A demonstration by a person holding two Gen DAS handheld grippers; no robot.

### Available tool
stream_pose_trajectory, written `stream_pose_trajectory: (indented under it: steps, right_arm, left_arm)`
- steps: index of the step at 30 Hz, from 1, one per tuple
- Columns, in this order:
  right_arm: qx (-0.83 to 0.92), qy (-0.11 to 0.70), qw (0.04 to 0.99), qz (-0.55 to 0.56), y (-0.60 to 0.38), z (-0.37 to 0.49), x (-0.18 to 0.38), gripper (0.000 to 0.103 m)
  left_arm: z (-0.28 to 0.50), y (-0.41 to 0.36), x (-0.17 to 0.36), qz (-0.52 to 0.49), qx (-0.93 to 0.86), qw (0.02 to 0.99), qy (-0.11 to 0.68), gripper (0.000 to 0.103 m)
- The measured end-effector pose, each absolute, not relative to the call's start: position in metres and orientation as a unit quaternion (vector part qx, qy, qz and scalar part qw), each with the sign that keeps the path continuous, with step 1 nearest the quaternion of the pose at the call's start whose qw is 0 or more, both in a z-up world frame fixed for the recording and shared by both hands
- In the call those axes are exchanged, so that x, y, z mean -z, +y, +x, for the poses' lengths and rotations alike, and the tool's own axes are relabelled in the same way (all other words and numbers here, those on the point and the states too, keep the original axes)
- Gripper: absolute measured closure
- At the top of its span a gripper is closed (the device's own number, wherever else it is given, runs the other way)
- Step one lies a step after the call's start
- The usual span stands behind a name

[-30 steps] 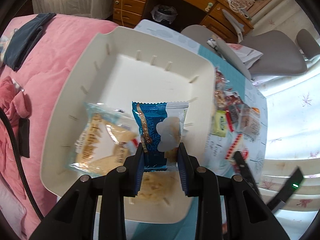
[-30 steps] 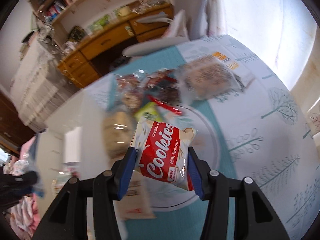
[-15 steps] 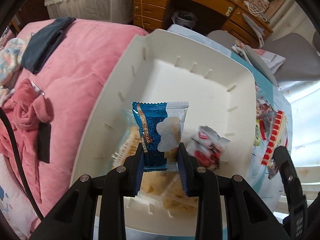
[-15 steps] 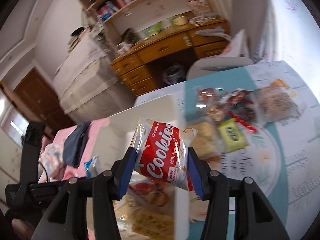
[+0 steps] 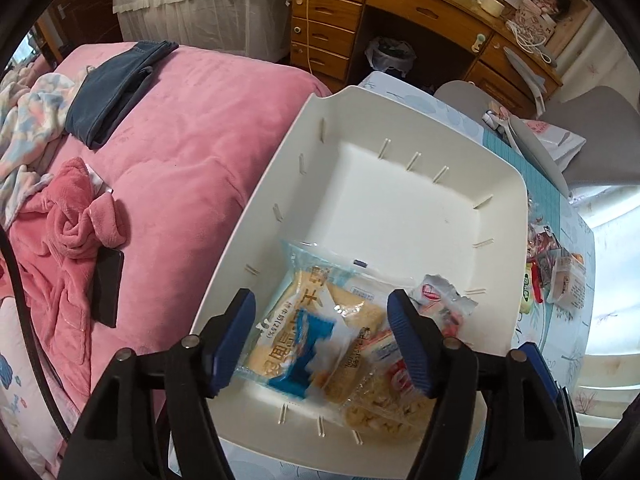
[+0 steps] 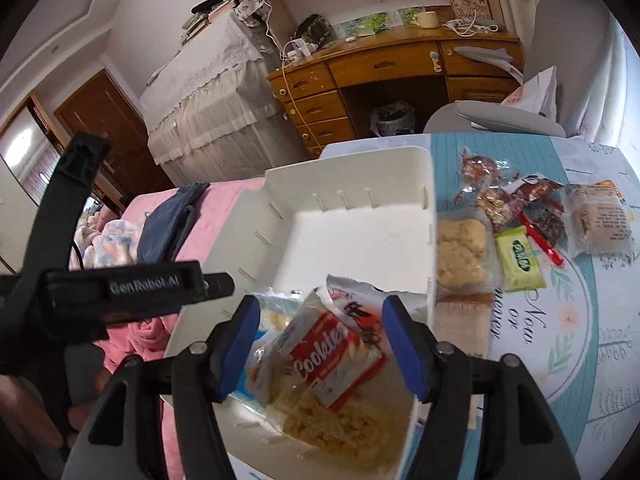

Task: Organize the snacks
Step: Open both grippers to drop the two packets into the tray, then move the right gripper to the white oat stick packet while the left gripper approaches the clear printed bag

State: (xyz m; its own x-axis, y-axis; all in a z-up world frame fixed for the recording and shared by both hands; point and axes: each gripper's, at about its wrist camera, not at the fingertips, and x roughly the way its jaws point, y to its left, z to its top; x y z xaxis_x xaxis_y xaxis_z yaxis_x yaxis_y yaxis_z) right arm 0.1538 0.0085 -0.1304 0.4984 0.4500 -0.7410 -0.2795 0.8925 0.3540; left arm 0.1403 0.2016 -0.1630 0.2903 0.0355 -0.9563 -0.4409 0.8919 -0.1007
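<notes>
A white bin [image 5: 400, 128] stands on the table's left end beside the bed. My left gripper [image 5: 324, 344] hovers over its near corner, jaws opening. The blue packet [image 5: 304, 344] lies loose below them on a yellow cake packet [image 5: 320, 296]; the pads do not touch it. My right gripper [image 6: 320, 348] is above the same corner of the bin [image 6: 360, 168], jaws opening too. The red Cookies packet [image 6: 332, 360] sits tilted and blurred between its pads, free of them, on a bag of pale crackers [image 6: 340, 424]. The left gripper's black body [image 6: 120, 284] shows at the left.
Several snack packets remain on the teal tablecloth [image 6: 560, 320] right of the bin, among them a pale cake [image 6: 464, 248] and a green packet [image 6: 518, 260]. A pink bed [image 5: 180, 140] borders the bin's left. A wooden desk [image 6: 380, 68] and grey chair [image 6: 492, 120] stand behind.
The left jaws opened and the blue packet dropped into the bin. The right gripper swung from the table to over the bin and let the Cookies packet go.
</notes>
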Motion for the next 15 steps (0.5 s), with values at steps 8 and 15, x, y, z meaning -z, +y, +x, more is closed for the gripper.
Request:
stream_pose_trajectory:
  steps: [8, 15]
  right_arm:
    - [-0.183, 0.442, 0.874, 0.081, -0.033, 0.149, 0.126, 0.03]
    - [-0.151, 0.435, 0.887, 0.044, -0.081, 0.146, 0.116, 0.029]
  left_arm:
    - [0.15, 0.158, 0.153, -0.155, -0.137, 0.787, 0.582, 0.034]
    - [0.165, 0.096, 0.135, -0.138, -0.109, 0.796, 0.579, 0.034]
